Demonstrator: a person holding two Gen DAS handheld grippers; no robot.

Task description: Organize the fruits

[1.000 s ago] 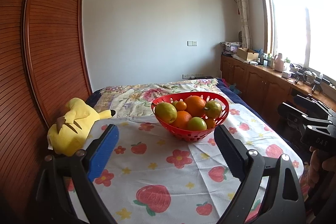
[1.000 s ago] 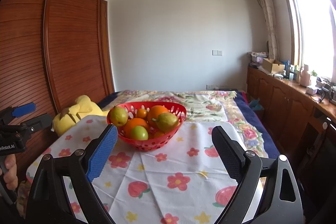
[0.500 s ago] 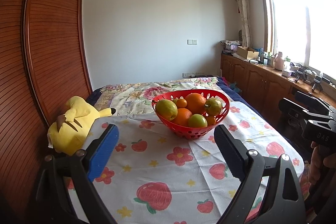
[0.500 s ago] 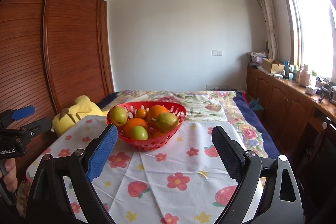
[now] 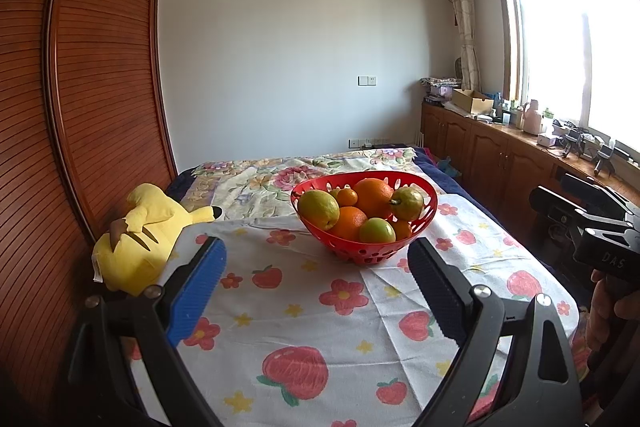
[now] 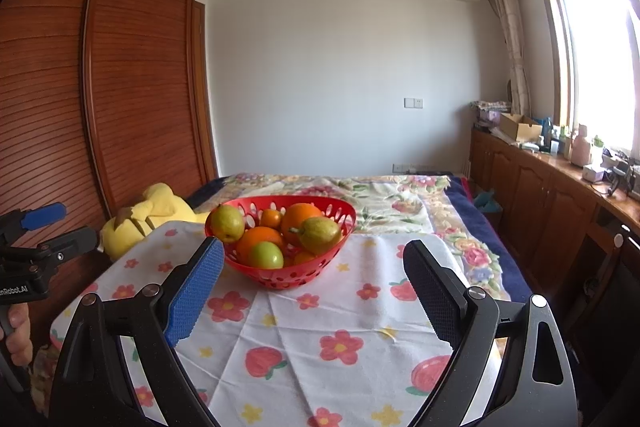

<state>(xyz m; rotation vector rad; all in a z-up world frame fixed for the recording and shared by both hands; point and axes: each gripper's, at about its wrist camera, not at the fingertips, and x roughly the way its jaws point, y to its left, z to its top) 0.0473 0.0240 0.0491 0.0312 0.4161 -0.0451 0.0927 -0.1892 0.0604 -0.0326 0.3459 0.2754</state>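
A red perforated basket (image 5: 425,191) (image 6: 280,277) stands on the flowered cloth and holds several fruits: oranges (image 5: 374,191) (image 6: 301,217), pears (image 5: 408,203) (image 6: 320,235), a green fruit (image 5: 377,231) (image 6: 265,255) and a small mandarin (image 5: 346,196). My left gripper (image 5: 316,263) is open and empty, low over the cloth, short of the basket. My right gripper (image 6: 314,263) is open and empty, also short of the basket. Each gripper shows at the edge of the other's view: the right gripper (image 5: 600,227) and the left gripper (image 6: 36,247).
A yellow plush toy (image 5: 140,235) (image 6: 152,215) lies at the cloth's left edge against the wooden wardrobe (image 5: 80,107). A floral bedspread (image 5: 280,179) lies behind the basket. Wooden cabinets (image 5: 500,155) with clutter run along the right wall under the window.
Both views have shifted only slightly; the basket sits a little higher in the left wrist view. Both grippers stay open and empty.
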